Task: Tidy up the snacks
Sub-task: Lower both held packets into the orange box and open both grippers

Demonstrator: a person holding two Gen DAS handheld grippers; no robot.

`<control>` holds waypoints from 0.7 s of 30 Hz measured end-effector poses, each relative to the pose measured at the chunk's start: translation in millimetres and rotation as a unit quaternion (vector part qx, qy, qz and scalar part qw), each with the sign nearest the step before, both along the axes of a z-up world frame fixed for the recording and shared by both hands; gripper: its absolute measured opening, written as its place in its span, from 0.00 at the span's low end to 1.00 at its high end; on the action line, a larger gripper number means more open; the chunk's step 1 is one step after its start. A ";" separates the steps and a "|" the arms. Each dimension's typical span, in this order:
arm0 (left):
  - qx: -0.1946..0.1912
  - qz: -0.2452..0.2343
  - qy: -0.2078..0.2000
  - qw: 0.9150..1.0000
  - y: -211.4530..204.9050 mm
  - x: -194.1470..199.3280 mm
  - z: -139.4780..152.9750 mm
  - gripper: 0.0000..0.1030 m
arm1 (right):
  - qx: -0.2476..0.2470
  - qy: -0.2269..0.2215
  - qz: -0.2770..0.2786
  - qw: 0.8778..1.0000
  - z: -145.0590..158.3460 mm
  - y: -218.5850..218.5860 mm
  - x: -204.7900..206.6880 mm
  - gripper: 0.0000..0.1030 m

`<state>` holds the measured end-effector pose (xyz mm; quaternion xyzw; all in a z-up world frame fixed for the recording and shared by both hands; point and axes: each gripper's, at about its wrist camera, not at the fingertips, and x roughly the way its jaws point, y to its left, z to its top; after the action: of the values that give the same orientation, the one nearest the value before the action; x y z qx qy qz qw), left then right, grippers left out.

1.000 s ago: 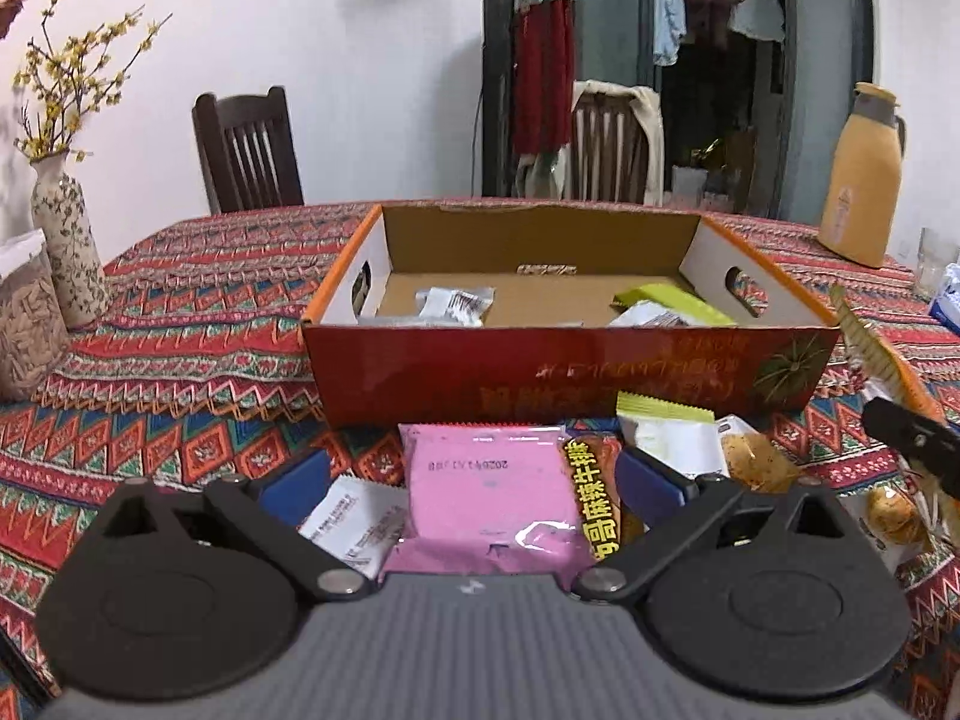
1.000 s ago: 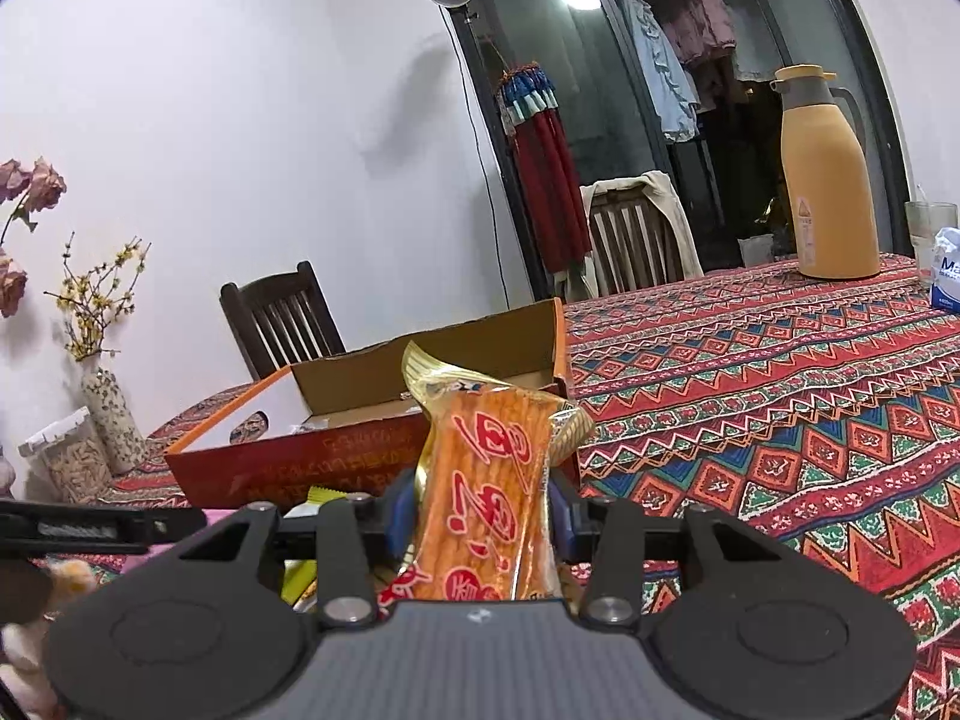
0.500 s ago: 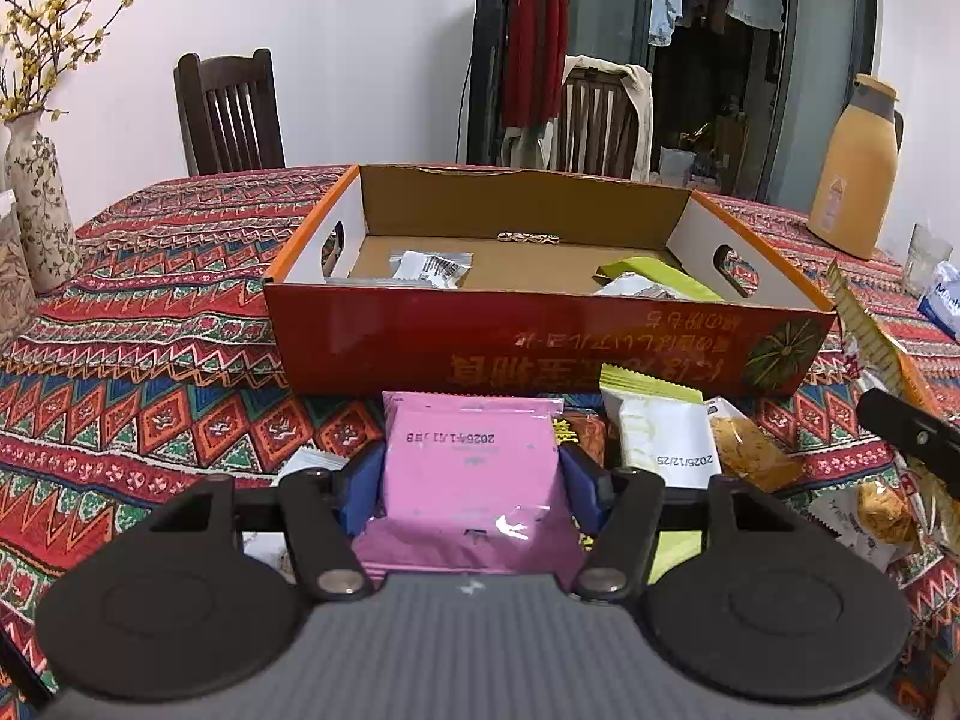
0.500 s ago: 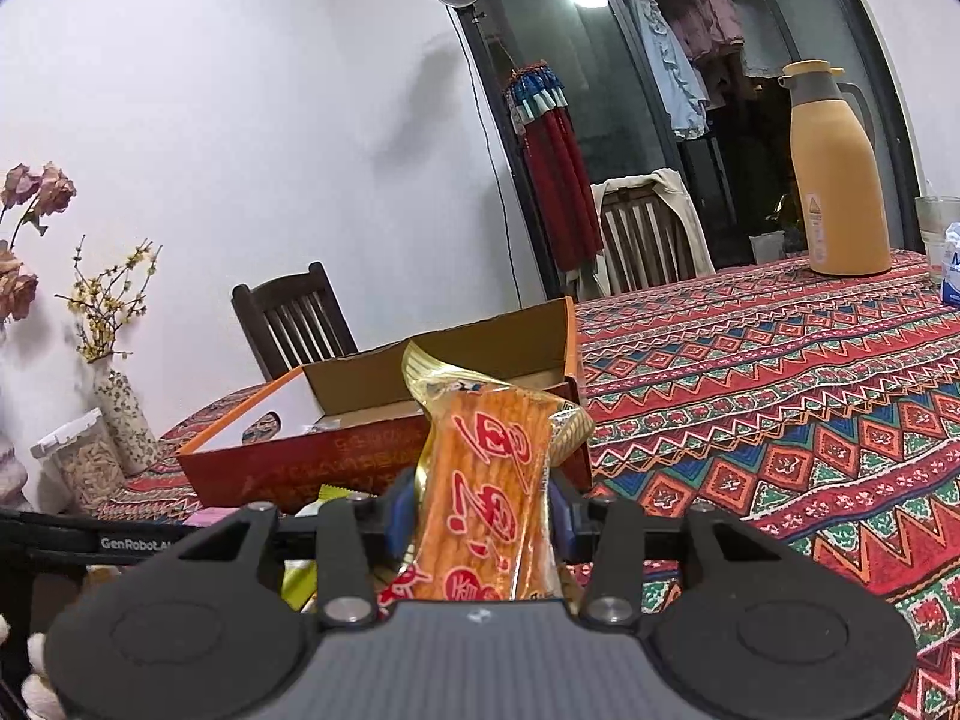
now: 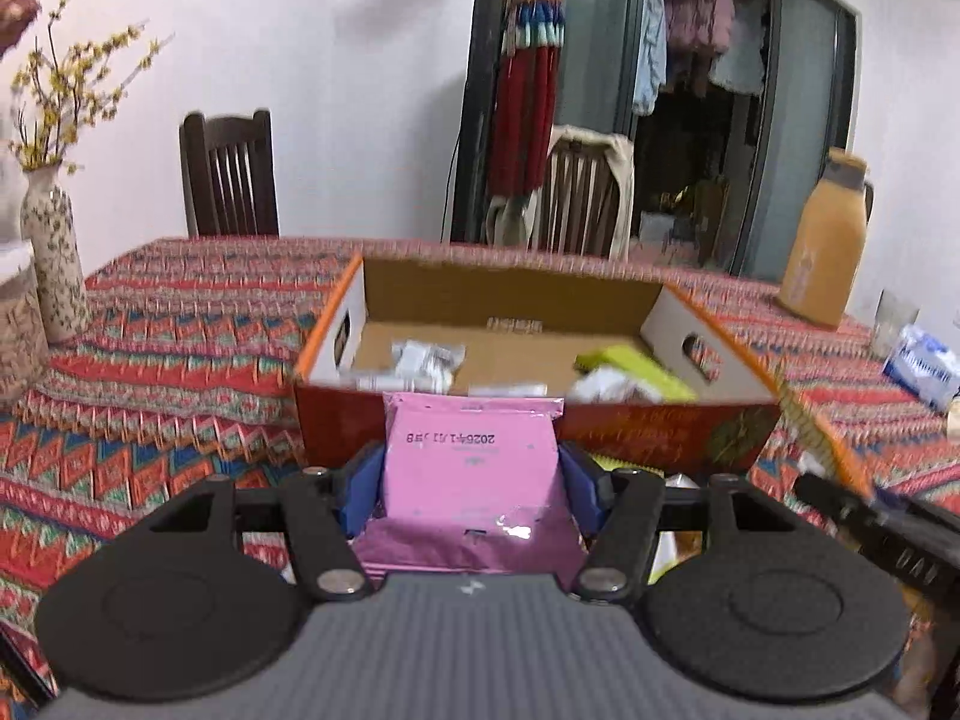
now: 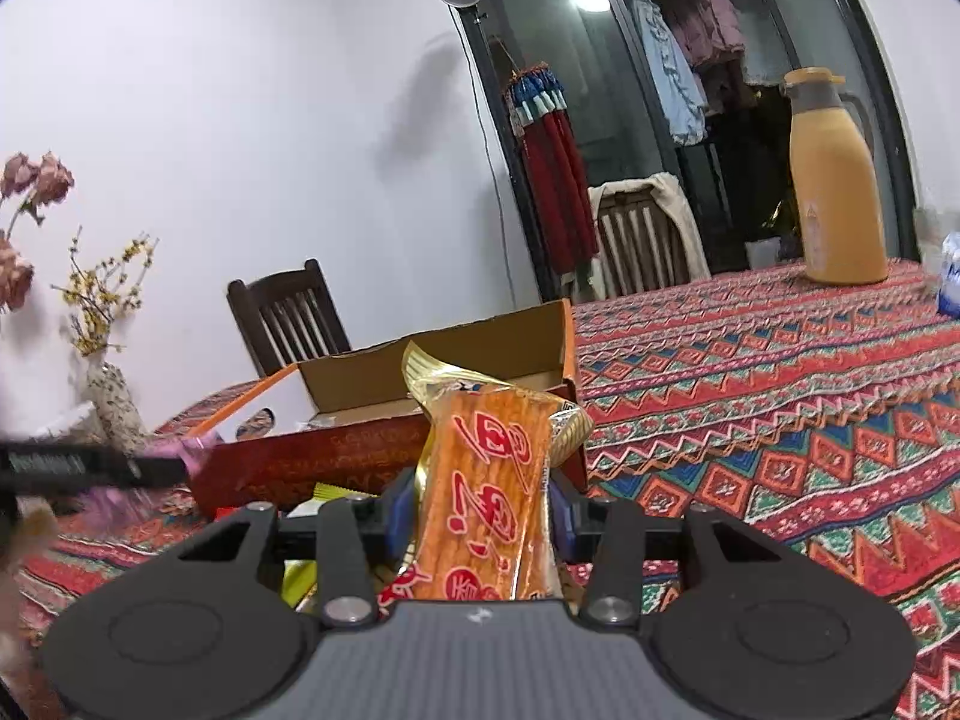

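My left gripper (image 5: 474,480) is shut on a pink snack packet (image 5: 474,480), lifted in front of the red cardboard box's (image 5: 660,432) near wall. The open box holds several white and yellow-green packets (image 5: 636,363). My right gripper (image 6: 480,510) is shut on an orange snack packet (image 6: 486,498) with red characters, held upright near the box's right corner (image 6: 564,360). That orange packet (image 5: 810,432) and the right gripper show at the right edge of the left wrist view. The left gripper's finger (image 6: 90,465) crosses the right wrist view at far left.
A patterned tablecloth (image 6: 780,396) covers the table. An orange thermos (image 5: 825,252) and a blue tissue pack (image 5: 921,363) stand at the right. A vase (image 5: 51,264) with yellow flowers stands at the left. Two chairs (image 5: 231,174) are behind. Loose snacks (image 6: 306,582) lie below the grippers.
My left gripper shut on the pink packet and lifted it off the table toward the box. The right gripper kept still with the orange packet.
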<state>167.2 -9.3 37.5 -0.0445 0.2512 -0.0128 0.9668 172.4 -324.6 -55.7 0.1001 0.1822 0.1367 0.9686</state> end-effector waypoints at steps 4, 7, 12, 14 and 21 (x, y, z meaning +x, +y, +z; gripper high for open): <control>-0.002 -0.002 -0.022 1.000 2.4 8.6 18.0 0.61 | -0.016 0.003 -0.004 1.000 13.9 8.1 0.8 0.42; -0.001 -0.002 -0.032 0.999 2.5 21.8 31.3 0.61 | -0.025 -0.016 -0.003 1.000 34.3 14.7 7.3 0.42; 0.004 -0.004 -0.042 0.999 3.1 48.7 49.7 0.61 | -0.041 -0.038 0.004 0.998 67.4 31.3 36.5 0.42; 0.016 -0.001 -0.051 0.999 2.5 59.8 56.5 0.61 | -0.050 -0.040 0.008 0.998 77.1 40.4 56.5 0.42; 0.012 0.020 -0.057 0.998 5.6 108.2 61.1 0.61 | -0.077 -0.028 0.005 0.997 85.7 70.6 133.3 0.42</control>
<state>275.4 -3.7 98.6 -0.0376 0.1946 0.0074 0.9801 305.7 -254.0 30.0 0.0201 0.1657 0.1296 0.9774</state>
